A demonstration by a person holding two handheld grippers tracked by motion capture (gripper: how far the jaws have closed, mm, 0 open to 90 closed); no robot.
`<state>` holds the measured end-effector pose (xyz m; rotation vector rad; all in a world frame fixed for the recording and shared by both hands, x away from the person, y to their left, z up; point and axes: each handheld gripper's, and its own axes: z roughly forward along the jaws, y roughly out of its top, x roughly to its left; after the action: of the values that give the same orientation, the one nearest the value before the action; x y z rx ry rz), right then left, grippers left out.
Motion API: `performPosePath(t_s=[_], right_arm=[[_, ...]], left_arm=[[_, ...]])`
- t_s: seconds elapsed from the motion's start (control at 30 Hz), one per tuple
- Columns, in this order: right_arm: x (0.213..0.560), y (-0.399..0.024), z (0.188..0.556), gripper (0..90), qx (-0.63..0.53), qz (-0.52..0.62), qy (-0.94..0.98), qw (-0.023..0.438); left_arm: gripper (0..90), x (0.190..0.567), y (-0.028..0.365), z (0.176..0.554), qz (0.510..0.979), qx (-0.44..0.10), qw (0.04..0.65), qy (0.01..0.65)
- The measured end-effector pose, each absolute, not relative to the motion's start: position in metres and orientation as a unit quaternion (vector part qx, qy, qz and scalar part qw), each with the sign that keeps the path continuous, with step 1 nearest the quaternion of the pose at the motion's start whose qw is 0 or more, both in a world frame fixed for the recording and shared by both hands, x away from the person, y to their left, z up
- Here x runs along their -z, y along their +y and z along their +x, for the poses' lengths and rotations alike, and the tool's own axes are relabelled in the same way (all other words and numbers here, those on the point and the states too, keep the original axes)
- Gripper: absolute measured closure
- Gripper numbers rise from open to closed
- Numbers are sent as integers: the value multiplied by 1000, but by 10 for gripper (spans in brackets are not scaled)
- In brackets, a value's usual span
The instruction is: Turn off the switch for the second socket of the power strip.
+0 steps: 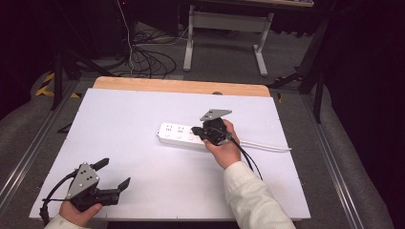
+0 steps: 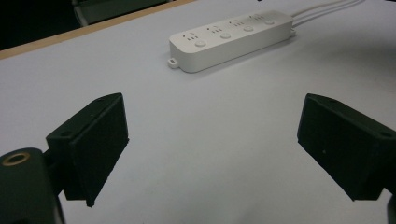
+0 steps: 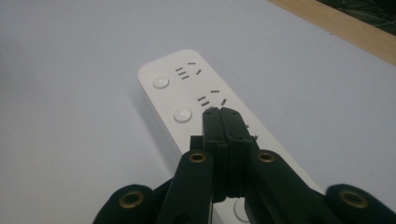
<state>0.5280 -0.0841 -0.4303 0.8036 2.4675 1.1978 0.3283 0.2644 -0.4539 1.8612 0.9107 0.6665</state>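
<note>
- Long white plastic power strip [image 1: 184,135] lies mid-table.
- Right gripper [image 3: 223,113], jaws clenched empty, hovers over its round switches; likely pressing one next, needing a straight downward push.
- Left gripper [image 1: 113,174] rests released, well apart.

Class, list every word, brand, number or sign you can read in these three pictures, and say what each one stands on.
None: no readable text stands on anything here.
The white power strip bears only socket slots and round buttons, no legible print.
The right gripper, the left gripper and the white table top carry no lettering.
</note>
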Motion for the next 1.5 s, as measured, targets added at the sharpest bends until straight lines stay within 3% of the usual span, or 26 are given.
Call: performPosePath(t_s=[1.5], right_arm=[[459,-67,531,900,-379,280,869,148]], left_arm=[[94,455,263,329,762,-269,460,367]])
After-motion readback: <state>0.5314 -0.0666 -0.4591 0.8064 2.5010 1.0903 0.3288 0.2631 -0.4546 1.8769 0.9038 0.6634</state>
